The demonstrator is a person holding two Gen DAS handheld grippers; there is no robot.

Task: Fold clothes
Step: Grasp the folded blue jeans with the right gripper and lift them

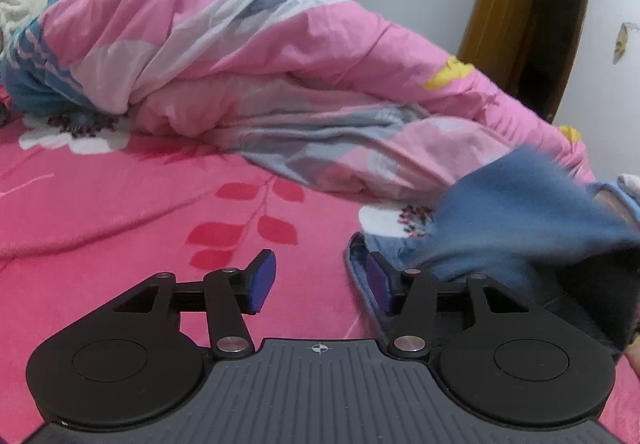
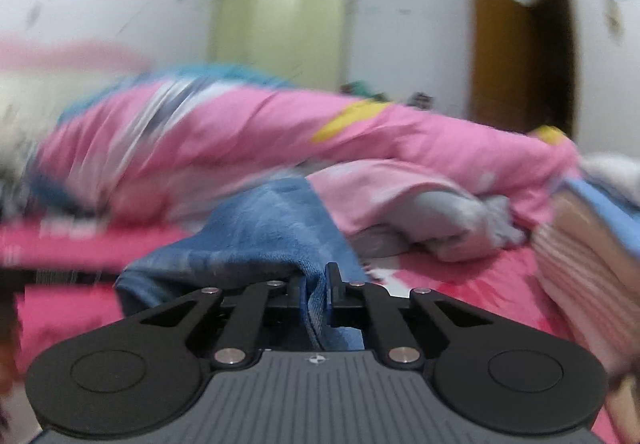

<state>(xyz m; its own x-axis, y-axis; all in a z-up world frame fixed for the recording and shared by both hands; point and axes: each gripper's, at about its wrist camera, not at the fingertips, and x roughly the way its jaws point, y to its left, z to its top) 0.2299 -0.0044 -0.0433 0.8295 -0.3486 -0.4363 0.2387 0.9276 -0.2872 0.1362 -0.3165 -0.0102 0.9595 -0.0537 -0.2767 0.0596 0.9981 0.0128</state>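
While the left tool (image 1: 320, 286) is held part-open and empty above the pink bed (image 1: 120, 204), blue denim jeans (image 2: 256, 228) are pinched in the right tool (image 2: 316, 294).

You have a blue denim garment (image 1: 500, 220) with a paler, faded patch, lying on a hot-pink bedspread (image 1: 120, 204) printed with red leaf sprigs and white flowers. Behind it your quilt (image 1: 224, 44) runs in pink, pale pink, white and grey-blue bands, with teal at one end and yellow patches. Your gripper pads (image 1: 262, 280) are dark blue on black arms.
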